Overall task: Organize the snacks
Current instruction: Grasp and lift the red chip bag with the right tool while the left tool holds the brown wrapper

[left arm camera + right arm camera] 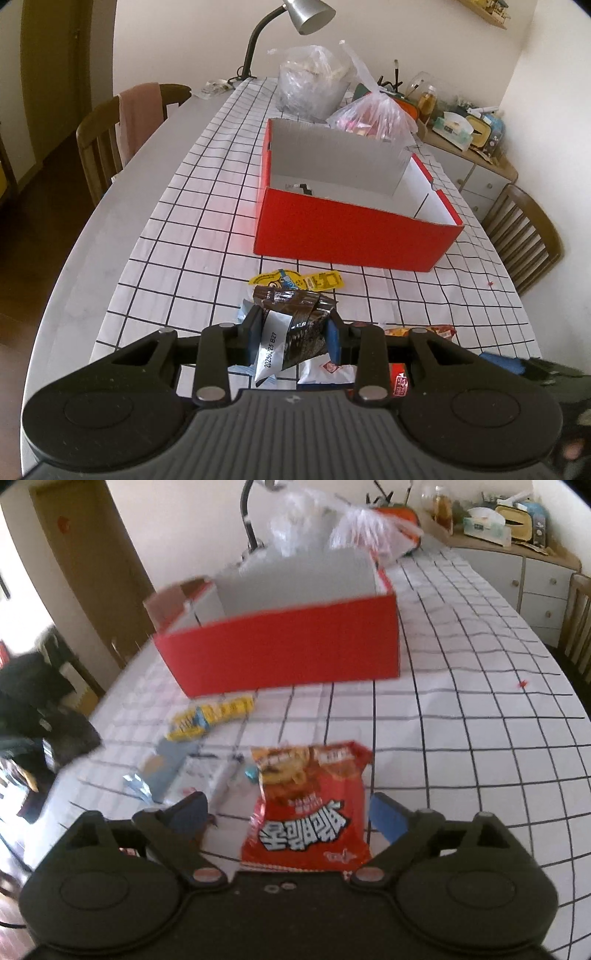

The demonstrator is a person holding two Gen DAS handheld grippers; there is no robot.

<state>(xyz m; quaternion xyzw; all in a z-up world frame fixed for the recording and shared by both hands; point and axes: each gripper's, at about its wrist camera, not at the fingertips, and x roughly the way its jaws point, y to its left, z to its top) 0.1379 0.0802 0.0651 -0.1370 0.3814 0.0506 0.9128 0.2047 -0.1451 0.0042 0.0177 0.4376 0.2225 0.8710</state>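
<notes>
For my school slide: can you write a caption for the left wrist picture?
Left gripper squeezes a dark brown snack packet above the checked tablecloth, facing the open red box.

The right tongs [288,812] stand wide open around a red snack bag [308,812] lying on the desk [461,738], pads clear of it. Beyond them sits a red box [280,653], with a yellow packet [210,716] ahead to their left.

Soft daylight, fisheye warp, right view motion-blurred
</notes>
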